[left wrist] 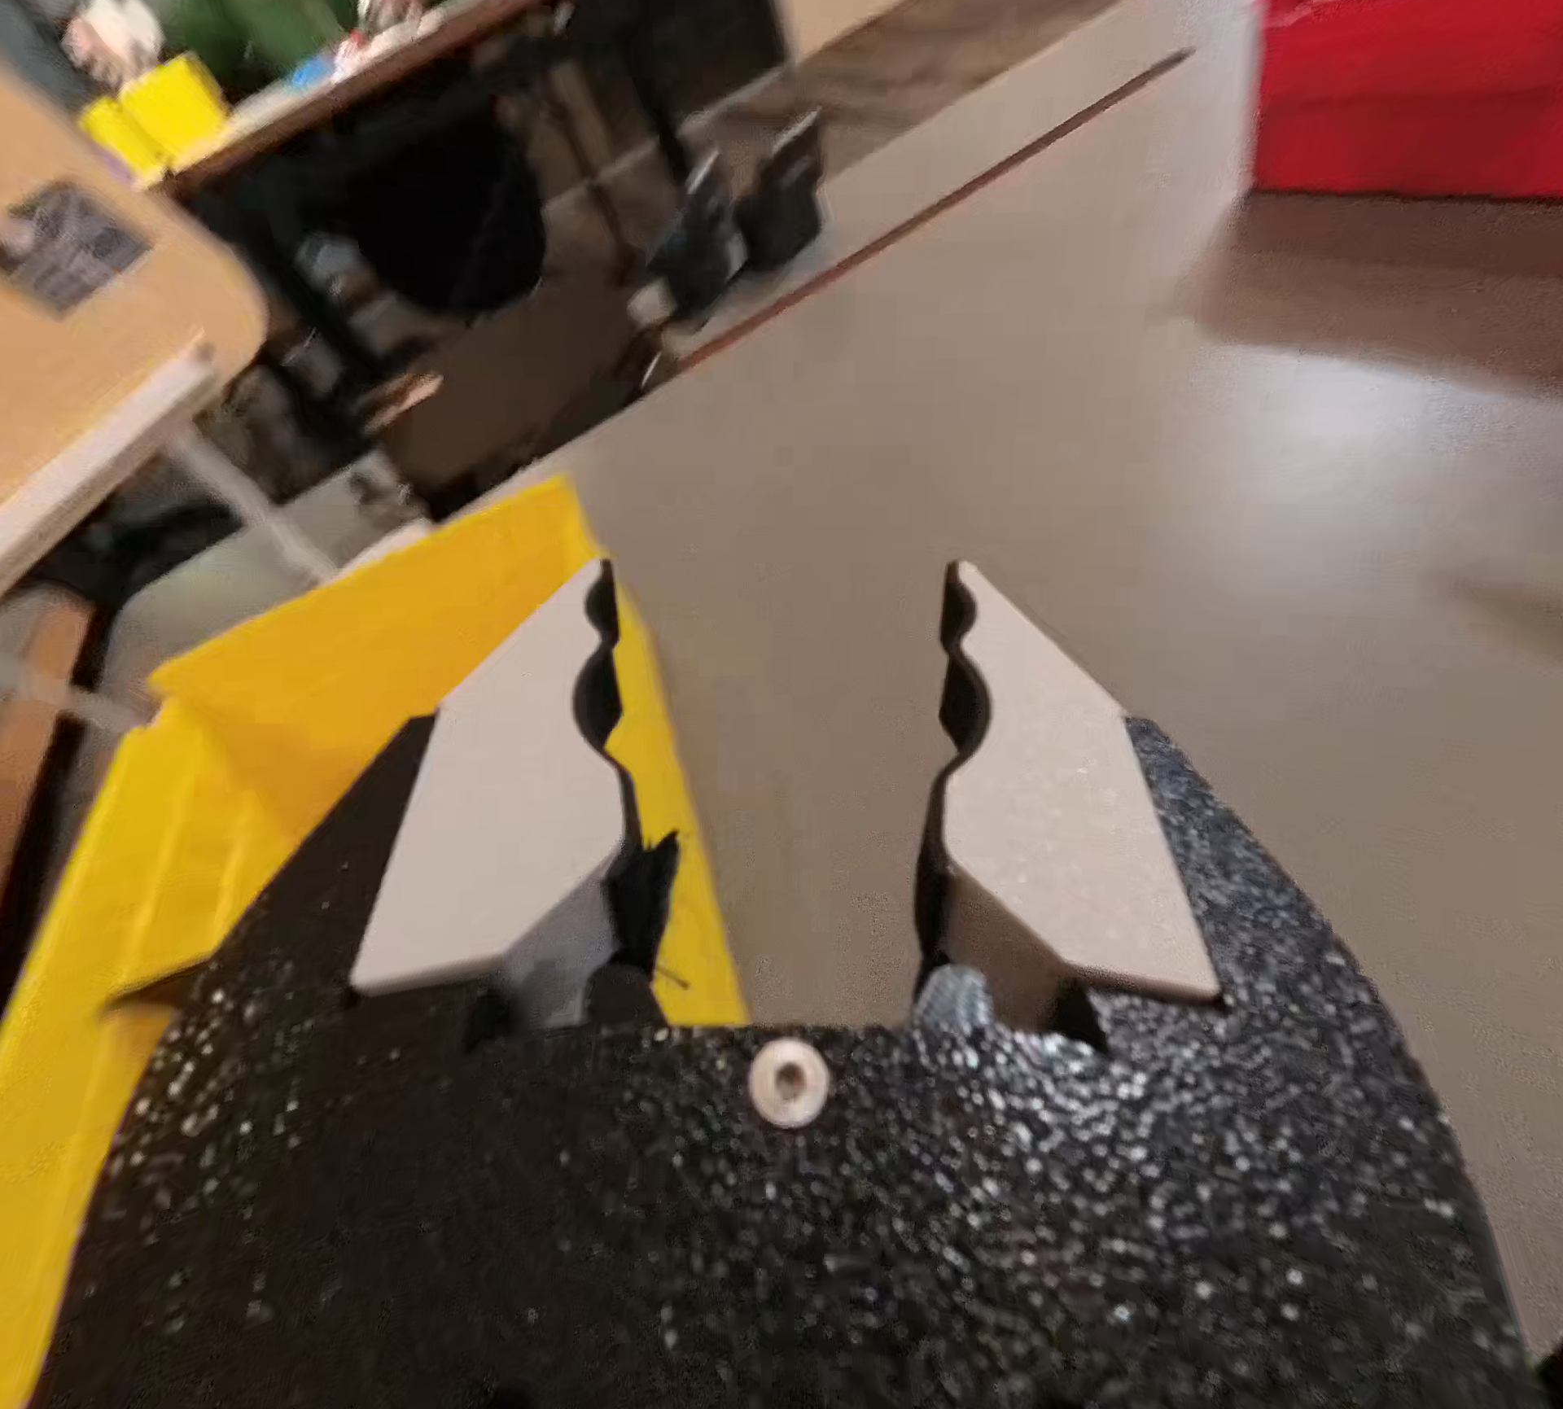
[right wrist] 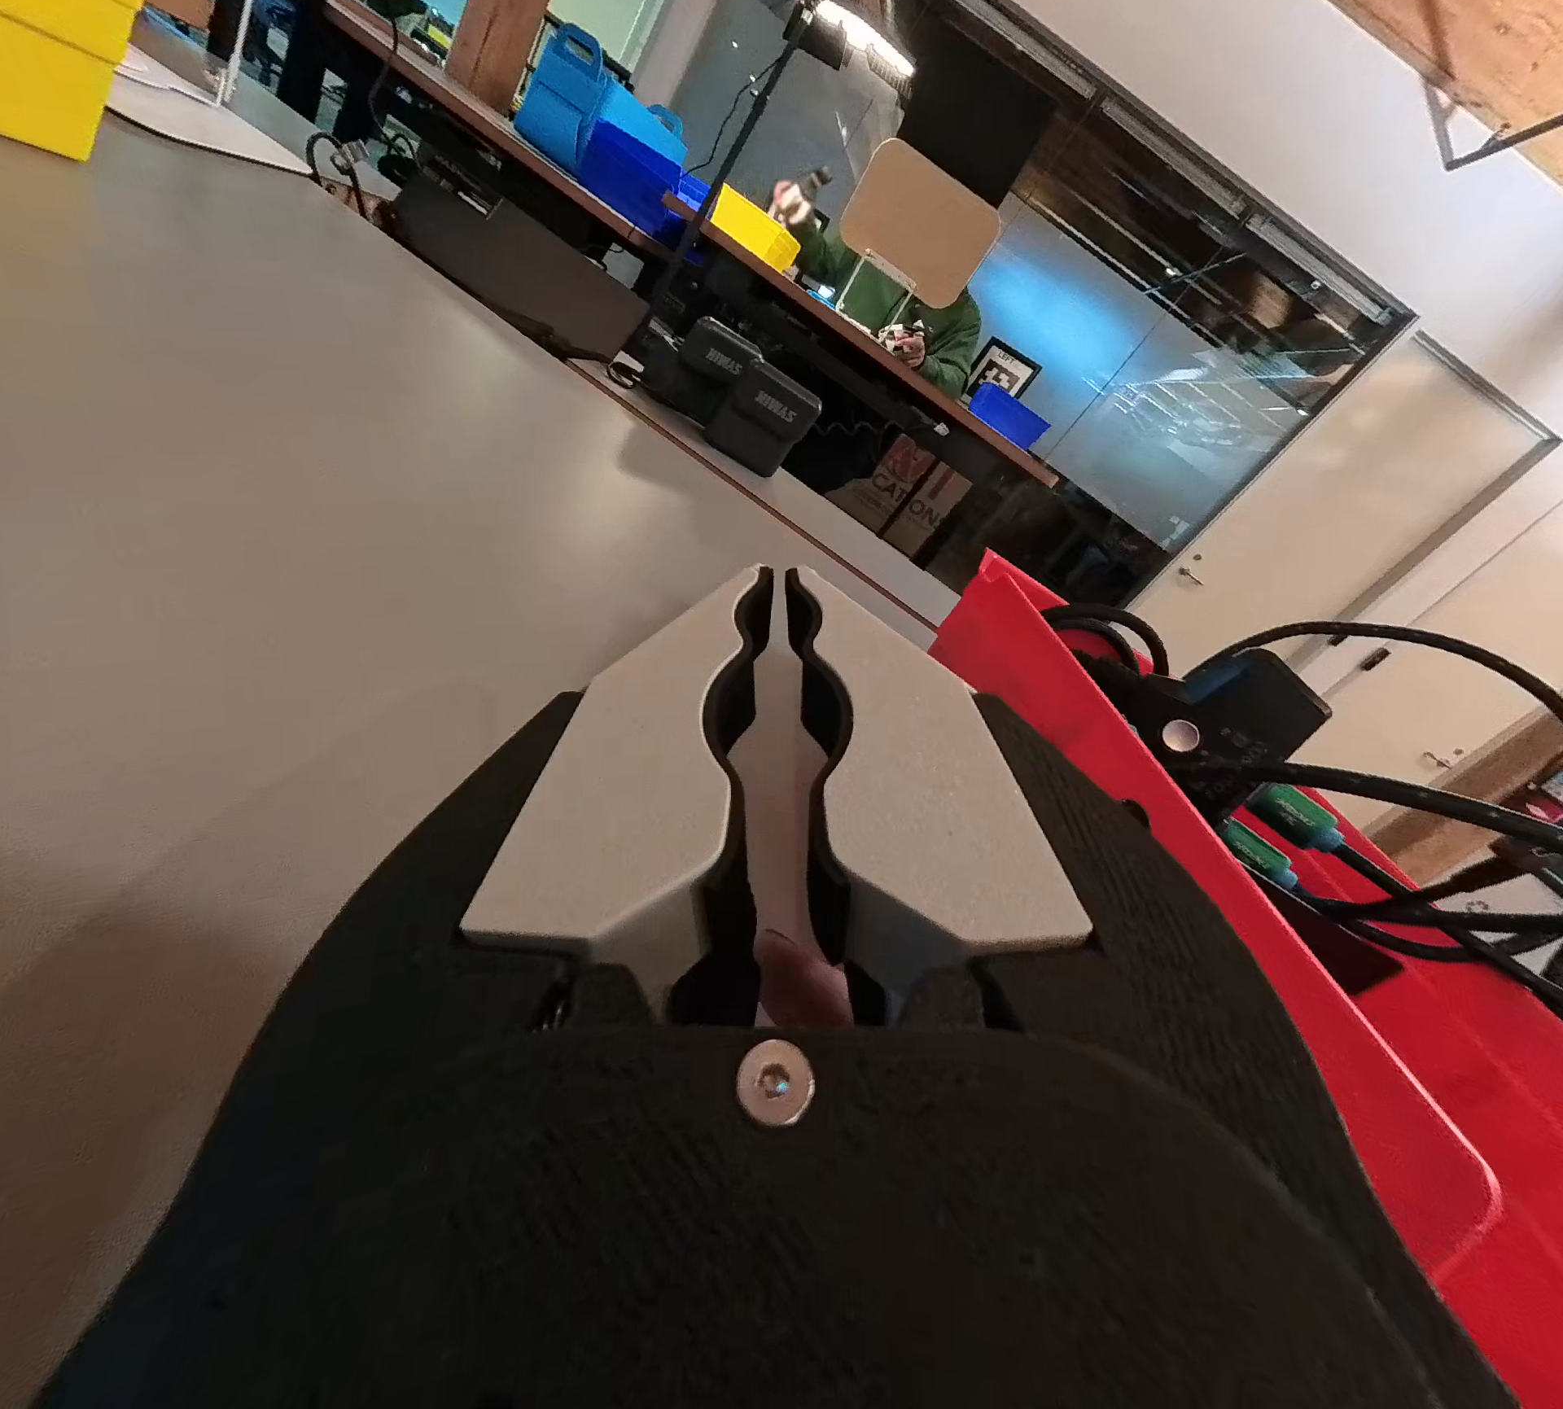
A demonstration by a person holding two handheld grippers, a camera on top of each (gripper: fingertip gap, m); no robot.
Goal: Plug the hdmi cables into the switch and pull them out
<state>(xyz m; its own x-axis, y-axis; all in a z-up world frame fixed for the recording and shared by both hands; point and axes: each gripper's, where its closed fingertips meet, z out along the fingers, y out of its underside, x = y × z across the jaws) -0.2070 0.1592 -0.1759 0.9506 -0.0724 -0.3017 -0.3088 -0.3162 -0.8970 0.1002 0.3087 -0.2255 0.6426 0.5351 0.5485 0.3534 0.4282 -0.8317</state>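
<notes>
While the left gripper (left wrist: 780, 582) gapes, the right gripper (right wrist: 779, 580) is closed, empty

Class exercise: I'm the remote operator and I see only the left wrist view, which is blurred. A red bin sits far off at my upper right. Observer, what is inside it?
Observer: In the right wrist view, the red plastic bin holds a small black box-shaped switch with black cables.
Operator: Are any connectors visible?
Observer: Yes, two green-shelled plugs lie just below the switch.
Operator: Is the other gripper holding one?
Observer: No. The right gripper is nearly closed on nothing, beside the bin's left wall.
Operator: And mine?
Observer: The left gripper is open, empty, over the grey table.
</notes>
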